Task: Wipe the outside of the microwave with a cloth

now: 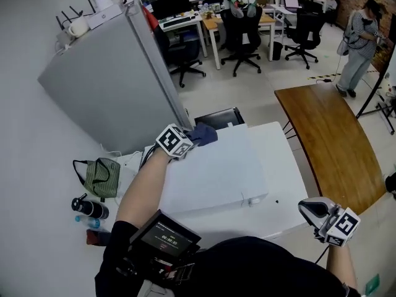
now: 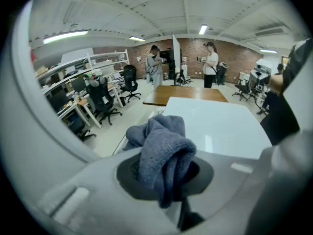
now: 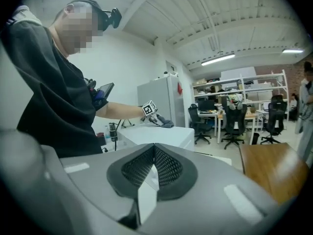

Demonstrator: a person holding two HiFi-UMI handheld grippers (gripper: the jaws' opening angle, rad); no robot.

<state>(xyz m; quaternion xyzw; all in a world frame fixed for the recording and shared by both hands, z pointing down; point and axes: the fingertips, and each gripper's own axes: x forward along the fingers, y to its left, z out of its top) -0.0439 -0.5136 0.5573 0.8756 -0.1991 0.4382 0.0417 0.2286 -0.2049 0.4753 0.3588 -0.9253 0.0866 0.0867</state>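
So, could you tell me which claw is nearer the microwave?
Left. The left claw holds the cloth at the top of the microwave; the right claw hangs off to its side, apart.

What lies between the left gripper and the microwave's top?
Only the grey-blue cloth, pinched in the fingers of the left gripper, above the microwave; the left gripper view shows it.
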